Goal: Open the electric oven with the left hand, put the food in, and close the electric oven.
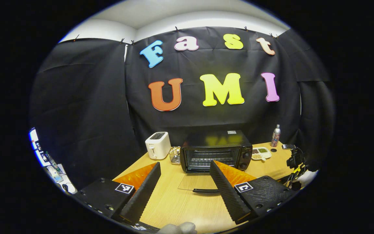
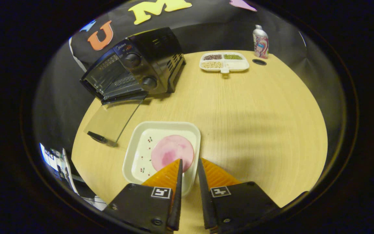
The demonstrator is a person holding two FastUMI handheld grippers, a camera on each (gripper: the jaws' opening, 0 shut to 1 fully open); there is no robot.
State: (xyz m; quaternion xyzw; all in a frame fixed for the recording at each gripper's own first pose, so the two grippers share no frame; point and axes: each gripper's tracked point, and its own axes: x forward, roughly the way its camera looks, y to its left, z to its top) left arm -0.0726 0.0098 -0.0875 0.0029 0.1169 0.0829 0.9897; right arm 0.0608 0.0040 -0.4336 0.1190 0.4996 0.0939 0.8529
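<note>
Left gripper view
Left gripper [image 1: 185, 169]: we see its ribbed fingers spread wide, gripping nothing, above the wood-grain table [image 1: 180, 204].
Electric oven [image 1: 215, 150]: a boxy black metal body with a wire rack inside; its glass door [image 1: 196, 182] lies folded flat on the table, its dark bar handle nearest us.
Toaster [image 1: 157, 145]: white, rounded, left of the oven.
Bottle [image 1: 275, 135]: slim, far right.

Right gripper view
Right gripper [image 2: 189, 164]: we find the jaws drawn close, pinching the near rim of the plate [image 2: 135, 156].
Plate: white, square, round-cornered.
Food [image 2: 171, 156]: a flat pink round slice on the plate, near the open door.
Divided tray [image 2: 239, 66]: white, holding grains.
</note>
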